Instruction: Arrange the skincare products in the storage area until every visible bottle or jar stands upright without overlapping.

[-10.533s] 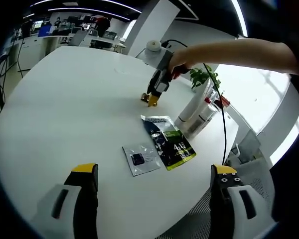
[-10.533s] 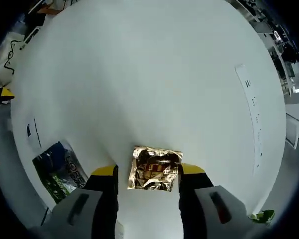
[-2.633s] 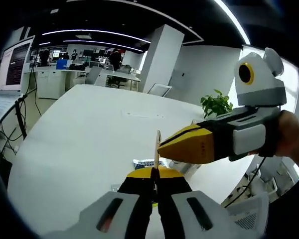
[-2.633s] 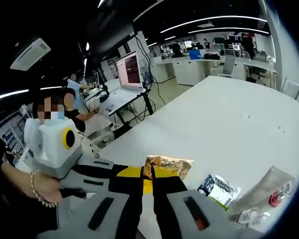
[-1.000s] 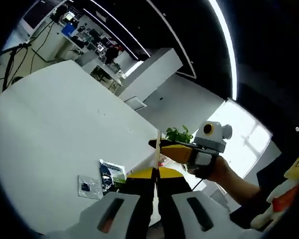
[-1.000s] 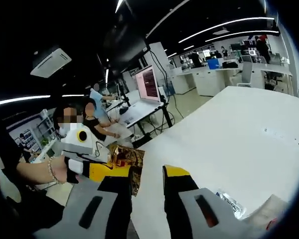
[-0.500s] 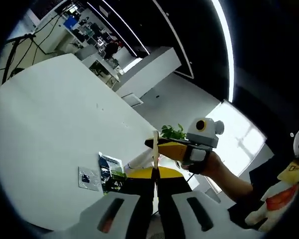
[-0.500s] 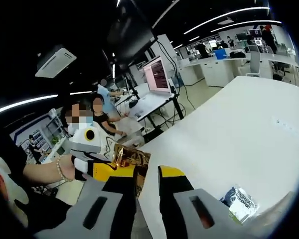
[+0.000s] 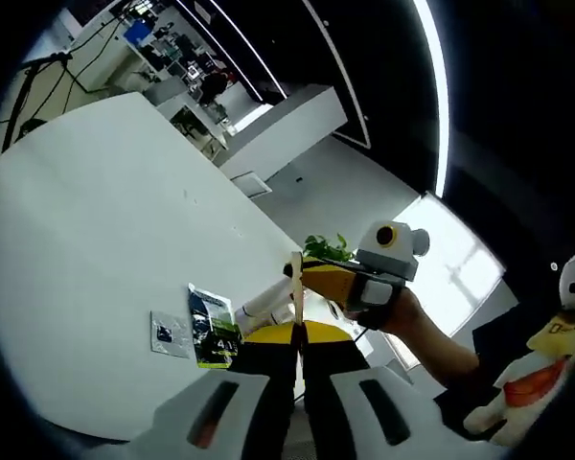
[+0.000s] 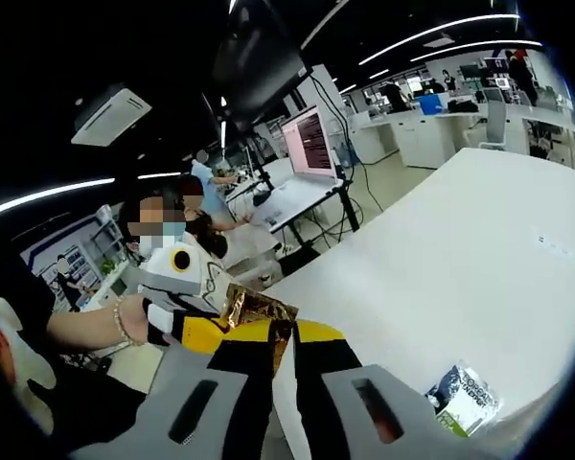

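Edge-on, gold sachet point(image 9: 295, 287) — both grippers pinching.

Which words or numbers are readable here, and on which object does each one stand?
"41": large digits on the green sachet, read with some doubt.
Green sachet, right gripper view: white lettering, too blurred.
Small clear sachet: dark label, too small.
Gold packet: no legible print.
Monitor: text unreadable.
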The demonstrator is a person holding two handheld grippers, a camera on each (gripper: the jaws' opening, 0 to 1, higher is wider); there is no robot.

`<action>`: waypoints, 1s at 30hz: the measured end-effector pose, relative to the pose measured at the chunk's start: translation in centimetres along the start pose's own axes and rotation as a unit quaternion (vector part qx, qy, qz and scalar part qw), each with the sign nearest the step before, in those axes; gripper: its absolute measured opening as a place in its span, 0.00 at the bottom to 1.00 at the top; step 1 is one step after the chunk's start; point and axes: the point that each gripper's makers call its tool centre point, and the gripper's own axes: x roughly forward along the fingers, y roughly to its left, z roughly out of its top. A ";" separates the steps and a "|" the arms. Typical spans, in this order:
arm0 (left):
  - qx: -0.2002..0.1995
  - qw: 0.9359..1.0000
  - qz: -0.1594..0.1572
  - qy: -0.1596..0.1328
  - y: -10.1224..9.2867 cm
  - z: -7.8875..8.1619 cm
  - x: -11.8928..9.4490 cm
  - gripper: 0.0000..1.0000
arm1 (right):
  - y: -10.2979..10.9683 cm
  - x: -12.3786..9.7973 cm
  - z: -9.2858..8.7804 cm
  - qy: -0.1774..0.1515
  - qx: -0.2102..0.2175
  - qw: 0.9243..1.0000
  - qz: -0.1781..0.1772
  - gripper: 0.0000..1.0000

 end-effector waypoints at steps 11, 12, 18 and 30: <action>-0.042 0.999 -0.008 0.024 1.7 0.2 0.4 0.00 | -0.9 0.0 0.1 -0.006 -0.021 1.000 -0.007 0.01; -0.051 0.998 -0.010 0.025 2.0 0.2 0.6 0.00 | -1.5 0.2 -0.1 -0.001 -0.018 0.999 -0.030 0.01; -0.076 0.997 0.006 0.026 3.9 0.3 1.8 0.00 | -3.9 1.0 -0.6 0.007 -0.027 0.995 -0.094 0.01; -0.050 0.998 0.031 0.009 5.8 1.3 3.3 0.00 | -6.7 1.2 -1.1 0.005 -0.002 0.988 -0.153 0.01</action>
